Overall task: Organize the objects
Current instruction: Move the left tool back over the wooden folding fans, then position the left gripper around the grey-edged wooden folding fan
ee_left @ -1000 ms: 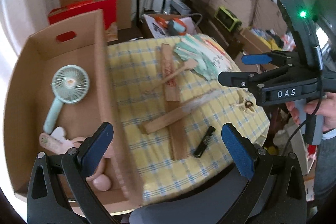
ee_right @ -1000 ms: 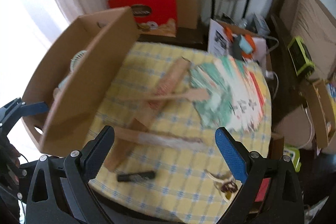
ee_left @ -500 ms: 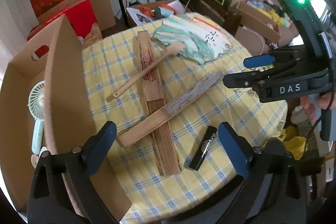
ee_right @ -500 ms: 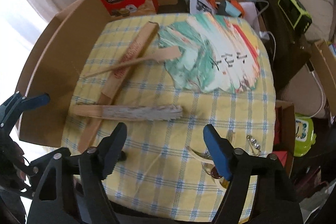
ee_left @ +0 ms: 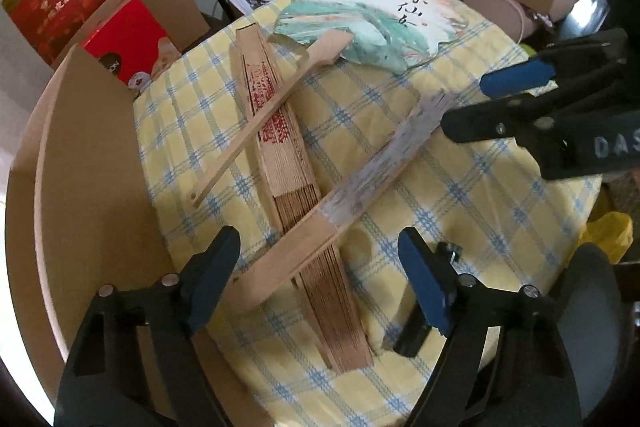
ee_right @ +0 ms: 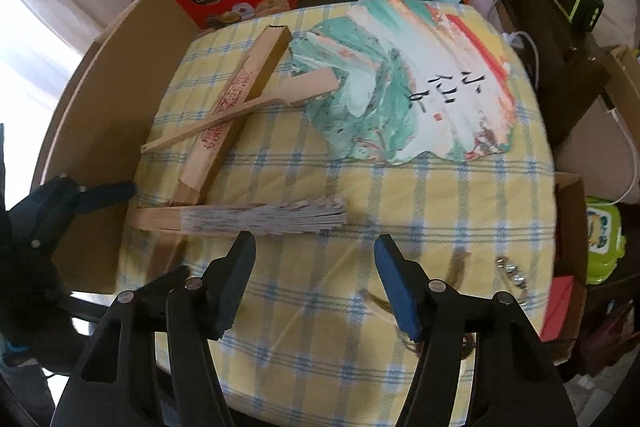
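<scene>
Grippers both lower and nearer the table than a second ago, jaws just been closing but nothing pinched yet. Left gripper [ee_left: 320, 279] straddles the wooden end of the grey folded fan [ee_left: 372, 163], pads apart from it, medium-wide. Right gripper [ee_right: 316, 279] hovers just short of the same fan's paper end, narrower gap, empty. Fan lies across the brown folded fan [ee_left: 280, 147] on the checked cloth [ee_left: 460, 207], beside the cardboard box [ee_left: 80, 187]. Looks like a two-ended pickup, then into the box.
</scene>
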`<state>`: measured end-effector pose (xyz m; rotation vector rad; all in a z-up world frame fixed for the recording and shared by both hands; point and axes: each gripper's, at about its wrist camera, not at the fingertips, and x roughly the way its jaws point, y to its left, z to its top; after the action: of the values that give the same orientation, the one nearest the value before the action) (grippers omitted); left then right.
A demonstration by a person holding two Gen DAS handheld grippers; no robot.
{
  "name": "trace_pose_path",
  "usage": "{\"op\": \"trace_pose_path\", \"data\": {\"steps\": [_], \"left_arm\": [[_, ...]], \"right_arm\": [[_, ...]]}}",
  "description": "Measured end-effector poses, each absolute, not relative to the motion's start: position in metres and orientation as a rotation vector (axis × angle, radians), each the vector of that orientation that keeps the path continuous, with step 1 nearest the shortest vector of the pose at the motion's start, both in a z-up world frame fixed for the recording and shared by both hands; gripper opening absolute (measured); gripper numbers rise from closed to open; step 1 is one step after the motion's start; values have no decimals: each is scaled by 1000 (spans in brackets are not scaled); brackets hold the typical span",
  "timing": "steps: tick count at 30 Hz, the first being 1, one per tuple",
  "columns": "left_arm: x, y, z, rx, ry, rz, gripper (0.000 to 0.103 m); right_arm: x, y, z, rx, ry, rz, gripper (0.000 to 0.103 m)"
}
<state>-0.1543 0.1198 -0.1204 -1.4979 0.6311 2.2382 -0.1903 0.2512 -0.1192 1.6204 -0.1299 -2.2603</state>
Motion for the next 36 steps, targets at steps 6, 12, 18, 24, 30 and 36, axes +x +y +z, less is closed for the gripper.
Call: {"op": "trace_pose_path", "data": {"steps": [6, 12, 18, 24, 30, 36], "left_arm": [[-164, 125, -129, -1511, 641, 2206, 79], [-169, 132, -134, -1515, 679, 2179, 71], [-173, 138, -141, -1528, 712, 2147, 58], [-172, 143, -140, -1519, 716, 2128, 43], [-173, 139, -131, -1509, 622, 2116, 29], [-176, 136, -129, -1518, 479, 2093, 27]], "right_arm": [[-195, 249, -125, 1624, -151, -2248, 63], [-201, 250, -130, 1621, -214, -2229, 61], [-202, 255, -133, 1616, -260, -2218, 61], [-202, 256, -133, 1607, -283, -2205, 61], [-199, 254, -134, 1607, -351, -2163, 61], [-203, 249, -143, 1620, -533, -2092, 57]]}}
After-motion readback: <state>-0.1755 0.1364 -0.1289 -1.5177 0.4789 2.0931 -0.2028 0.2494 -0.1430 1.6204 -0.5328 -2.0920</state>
